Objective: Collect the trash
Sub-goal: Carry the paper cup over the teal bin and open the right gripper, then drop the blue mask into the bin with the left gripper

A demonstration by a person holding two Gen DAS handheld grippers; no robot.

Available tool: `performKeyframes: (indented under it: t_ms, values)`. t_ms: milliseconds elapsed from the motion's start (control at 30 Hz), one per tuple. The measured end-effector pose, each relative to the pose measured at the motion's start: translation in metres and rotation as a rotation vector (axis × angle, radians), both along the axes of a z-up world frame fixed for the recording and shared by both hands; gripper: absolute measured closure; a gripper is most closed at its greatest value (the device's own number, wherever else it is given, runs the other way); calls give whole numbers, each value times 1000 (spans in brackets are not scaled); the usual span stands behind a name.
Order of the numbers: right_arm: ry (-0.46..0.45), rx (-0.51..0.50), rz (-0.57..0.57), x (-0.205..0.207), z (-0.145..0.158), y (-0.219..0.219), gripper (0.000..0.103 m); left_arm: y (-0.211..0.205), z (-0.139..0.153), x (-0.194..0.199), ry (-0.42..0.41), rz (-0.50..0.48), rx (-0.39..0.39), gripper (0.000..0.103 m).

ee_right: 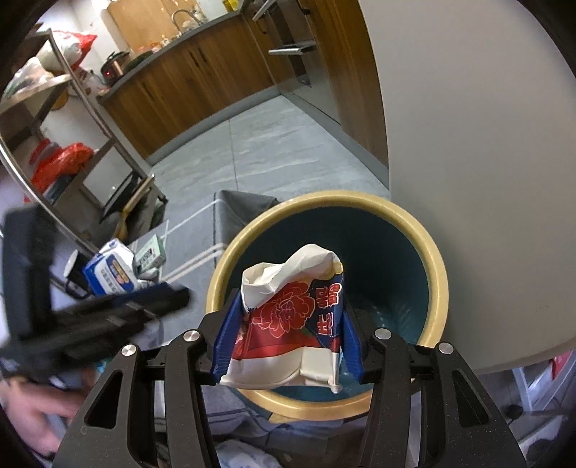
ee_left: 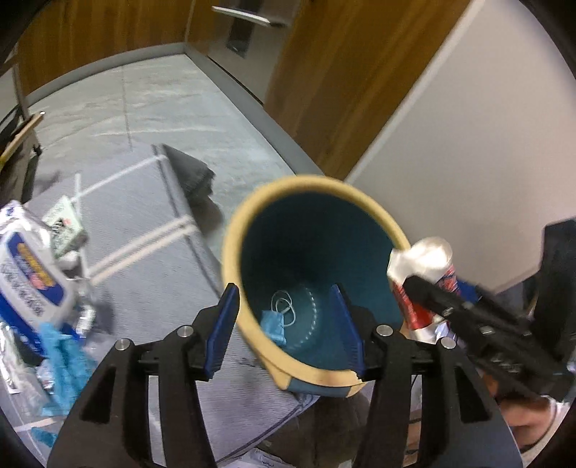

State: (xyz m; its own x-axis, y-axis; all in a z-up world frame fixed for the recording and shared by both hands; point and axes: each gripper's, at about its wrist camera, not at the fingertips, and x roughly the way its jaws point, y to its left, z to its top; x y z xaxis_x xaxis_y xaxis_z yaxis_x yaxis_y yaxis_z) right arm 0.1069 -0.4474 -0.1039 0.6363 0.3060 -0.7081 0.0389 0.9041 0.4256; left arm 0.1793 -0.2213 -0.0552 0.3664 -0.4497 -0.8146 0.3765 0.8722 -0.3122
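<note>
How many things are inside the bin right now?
1: a blue face mask lies at the bottom of the bin. The red and white carton sits in the right gripper above the rim. More could be hidden.

We see the bin (ee_left: 316, 273) in the middle of the frame. A mask (ee_left: 273, 325) lies in it. More trash (ee_left: 32, 273) sits at the left edge, on the mat (ee_left: 144, 230).

Grey floor tiles (ee_right: 273, 144) run to wooden kitchen cabinets (ee_right: 172, 82) under a dark countertop (ee_right: 187, 32). A metal shelf rack (ee_right: 72, 118) stands left; a pale wall panel (ee_right: 468, 144) fills the right.
</note>
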Motion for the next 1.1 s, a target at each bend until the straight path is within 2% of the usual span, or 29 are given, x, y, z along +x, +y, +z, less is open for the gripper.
performKeyframes:
  t_ms: [167,267,400,600,867,1100]
  values:
    - [24,-32,15,7,-5,12,50,33,22,-1,-48,57,-7,43]
    - [37,-58,23,11,-7,19,43,55,29,-2,-57,90,-6,41]
    - [35,-78,31,14,-6,27,34,80,32,-8,-72,126,24,39]
    - [16,-67,59,20,0,45,33,125,28,-16,-69,193,39,39]
    - [-39,-32,183,24,18,96,33,193,21,-24,-60,316,38,39]
    - [-44,31,358,22,27,159,33,240,11,-32,-43,412,45,39]
